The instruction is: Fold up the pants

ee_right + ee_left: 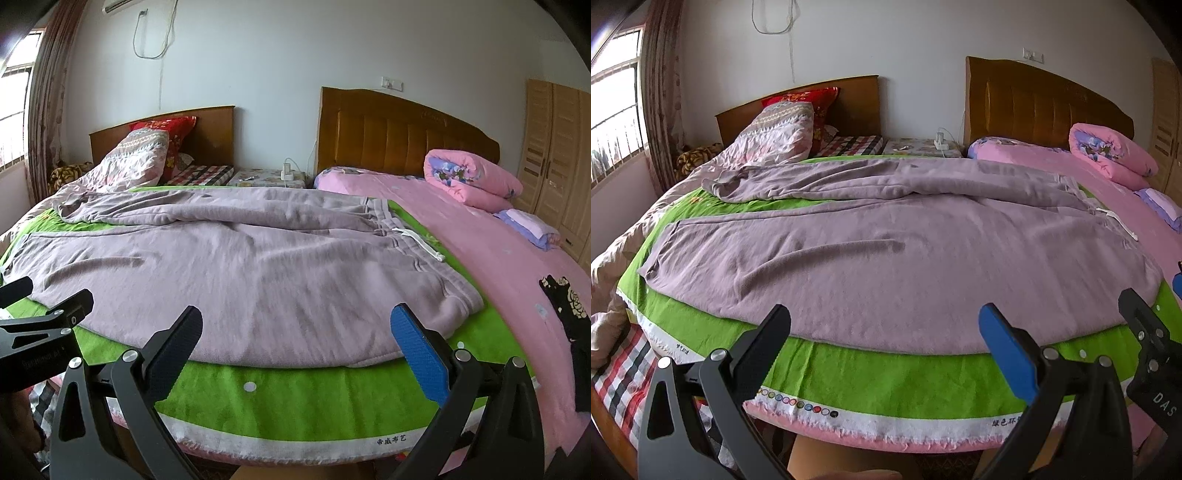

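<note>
- So you're basically at the start here. The pants (879, 266) are a big mauve sweatpants-type pair, spread out on the green cloth (871, 376) that covers the bed, right in front of you.
- They lie sideways to you: waistband (406, 236) with the white drawstring (417, 240) off to your right, leg ends off to your left.
- The near leg looks pretty flat and smooth. The far leg (798, 181) is another story: it's rumpled, and its cuff end is bunched up at the far left.
- As far as I can judge, no real fold is in yet. The two legs lie side by side, not stacked, so the lengthwise fold is not done, and neither are the crosswise ones.
- Your left claw (884, 332) hangs over the near edge of the pants, jaws spread wide, holding nothing.
- Same deal with your right claw (297, 334): wide open, empty, just above the near hem area toward the waist side.
- I can't tell if either claw actually touches the fabric; it looks like they hover just short of it.
- What's left, I'd guess: lay one leg over the other, then fold across toward the waistband, and smooth out that bunched cuff along the way.
</note>
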Action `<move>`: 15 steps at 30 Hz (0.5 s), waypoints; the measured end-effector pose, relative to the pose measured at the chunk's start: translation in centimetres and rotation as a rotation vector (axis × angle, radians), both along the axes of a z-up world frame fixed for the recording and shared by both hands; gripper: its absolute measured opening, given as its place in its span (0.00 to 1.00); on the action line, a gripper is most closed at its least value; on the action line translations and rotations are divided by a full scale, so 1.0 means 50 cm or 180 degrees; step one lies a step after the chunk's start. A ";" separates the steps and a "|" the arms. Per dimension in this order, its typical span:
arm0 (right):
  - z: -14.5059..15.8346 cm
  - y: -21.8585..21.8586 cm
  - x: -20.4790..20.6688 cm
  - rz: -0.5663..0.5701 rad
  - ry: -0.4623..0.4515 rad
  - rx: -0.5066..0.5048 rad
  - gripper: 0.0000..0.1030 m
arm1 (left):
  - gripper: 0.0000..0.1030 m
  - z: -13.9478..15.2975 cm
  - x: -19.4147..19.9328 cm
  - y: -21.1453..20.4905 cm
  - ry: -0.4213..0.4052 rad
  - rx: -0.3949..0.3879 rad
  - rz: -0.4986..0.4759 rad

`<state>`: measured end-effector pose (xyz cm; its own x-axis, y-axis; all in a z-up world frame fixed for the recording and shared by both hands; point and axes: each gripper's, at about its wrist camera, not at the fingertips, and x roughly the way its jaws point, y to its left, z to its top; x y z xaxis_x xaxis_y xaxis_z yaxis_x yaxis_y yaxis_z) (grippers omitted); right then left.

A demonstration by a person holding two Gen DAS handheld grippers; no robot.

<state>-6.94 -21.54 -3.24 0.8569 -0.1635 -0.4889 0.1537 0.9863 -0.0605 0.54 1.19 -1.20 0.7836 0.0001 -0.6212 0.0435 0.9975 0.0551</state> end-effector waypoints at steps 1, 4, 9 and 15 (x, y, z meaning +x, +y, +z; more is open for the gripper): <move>0.000 0.000 0.000 -0.0008 0.0004 0.0004 0.96 | 0.99 0.000 0.001 -0.001 0.0004 0.0000 -0.0003; 0.000 -0.004 -0.002 -0.0023 0.0002 0.0014 0.96 | 0.99 -0.002 0.001 -0.001 0.0011 0.0006 -0.0007; 0.000 -0.005 -0.003 -0.0022 0.0006 0.0006 0.96 | 0.99 -0.004 0.001 0.001 0.0018 -0.0002 0.0002; -0.002 -0.005 -0.003 -0.0035 0.0010 -0.0032 0.96 | 0.99 -0.008 0.001 0.003 0.0041 -0.0009 0.0014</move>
<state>-7.07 -21.77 -3.37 0.8535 -0.1780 -0.4897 0.1645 0.9838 -0.0709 0.58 1.33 -1.60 0.7756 0.0019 -0.6312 0.0398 0.9979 0.0519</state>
